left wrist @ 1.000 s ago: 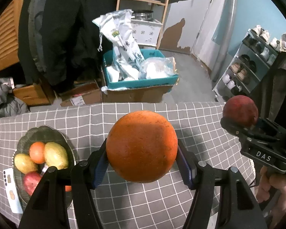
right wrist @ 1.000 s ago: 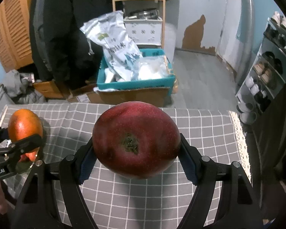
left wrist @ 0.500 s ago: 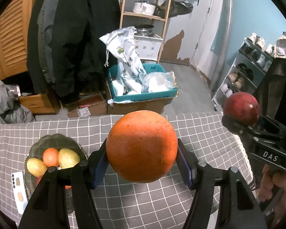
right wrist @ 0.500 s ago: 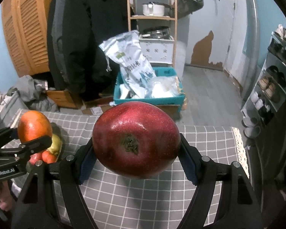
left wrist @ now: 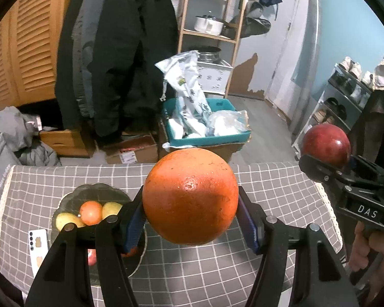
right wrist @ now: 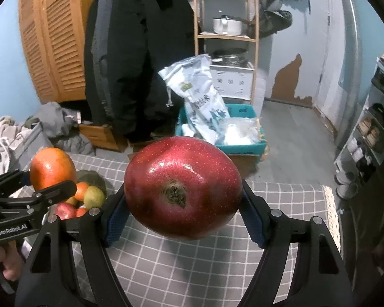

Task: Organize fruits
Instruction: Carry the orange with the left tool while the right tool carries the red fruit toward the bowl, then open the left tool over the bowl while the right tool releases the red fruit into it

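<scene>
I see pale blue walls, a grey floor, orange louvred doors, dark coats, a wooden shelf with pots, and a shoe rack at right.

Two close wrist views, angled down along the fingers, sharing the checked table.

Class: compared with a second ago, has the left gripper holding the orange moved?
Yes. The left gripper rose and drew back: the fruit bowl looks smaller and farther.
</scene>
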